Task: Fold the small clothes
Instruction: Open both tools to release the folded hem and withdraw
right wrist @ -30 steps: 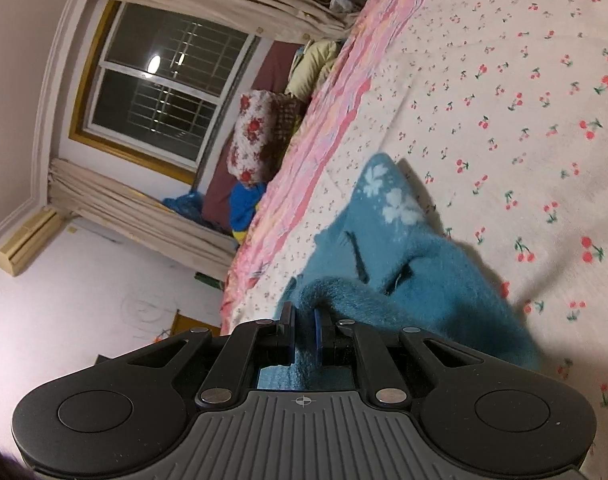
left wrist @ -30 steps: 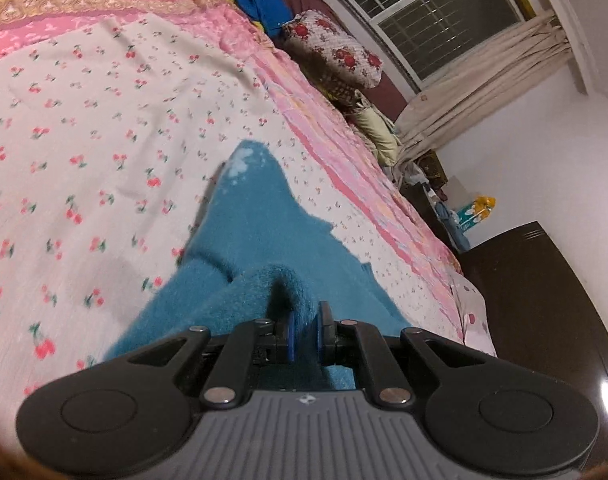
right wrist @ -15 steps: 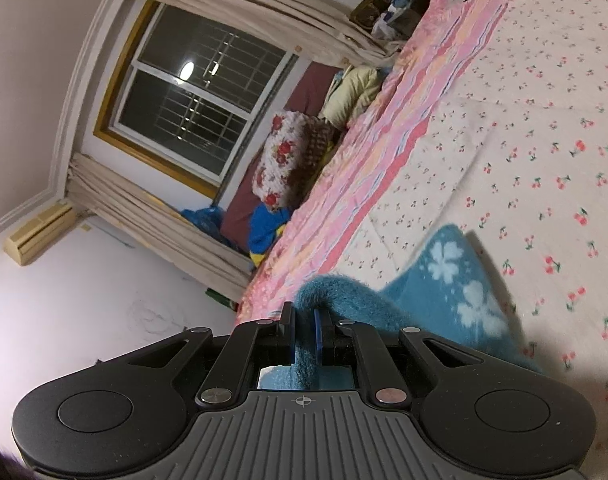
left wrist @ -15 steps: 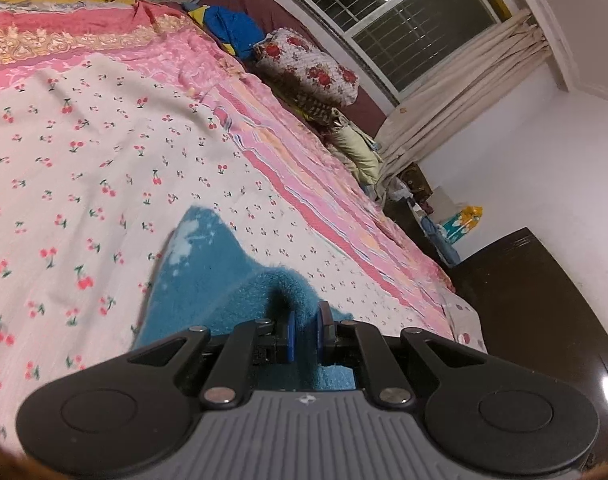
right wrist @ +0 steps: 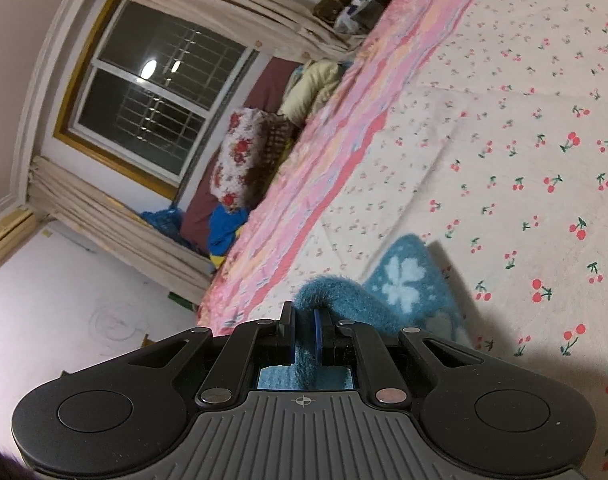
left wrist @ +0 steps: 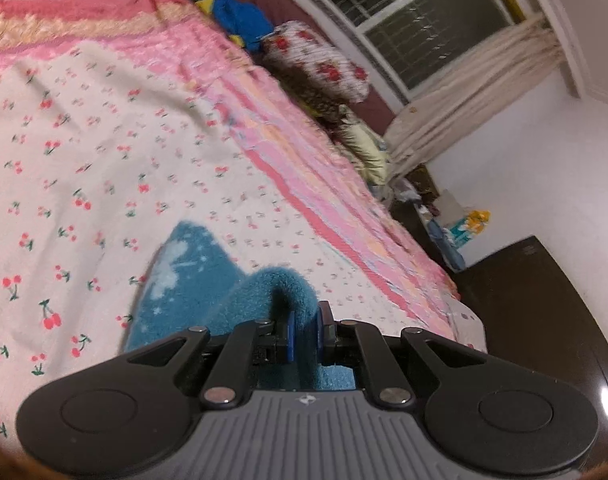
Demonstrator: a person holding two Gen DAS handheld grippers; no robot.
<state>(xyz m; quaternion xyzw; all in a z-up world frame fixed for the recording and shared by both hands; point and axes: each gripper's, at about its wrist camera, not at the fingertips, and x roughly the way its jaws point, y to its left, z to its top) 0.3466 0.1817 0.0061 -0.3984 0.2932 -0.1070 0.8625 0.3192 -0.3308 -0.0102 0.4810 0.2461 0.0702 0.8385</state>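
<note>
Teal fleece garment (left wrist: 192,280) lies partly on the cherry-print bedsheet (left wrist: 84,140), with one portion raised off the surface in both grips. Left gripper (left wrist: 305,334): jaws nearly closed, blue pads pinching a fold of the fuzzy teal fabric between them; the fabric arches up in a hump just ahead of the fingertips and drops down to the sheet on the near left side. Flat part of the garment in the left wrist view shows pale, blurred white markings and comes to a rounded point aimed away from the camera. Right gripper (right wrist: 303,332): jaws likewise almost shut, clamped on a thick roll of the same garment (right wrist: 408,280); the roll curls over the fingertips from the right. Beyond it, in the right wrist view, a flat panel with a white flower print rests on the sheet (right wrist: 524,140), casting a shadow to its right. Pink striped border (left wrist: 304,168) of the sheet runs along the far side of the bed. Floral pillow (left wrist: 324,64) and a blue cloth bundle (left wrist: 240,16) sit against the headboard area below the barred window (left wrist: 424,20), well apart from the garment. Dark wood furniture (left wrist: 544,320) stands beside the bed at right in the left wrist view.
</note>
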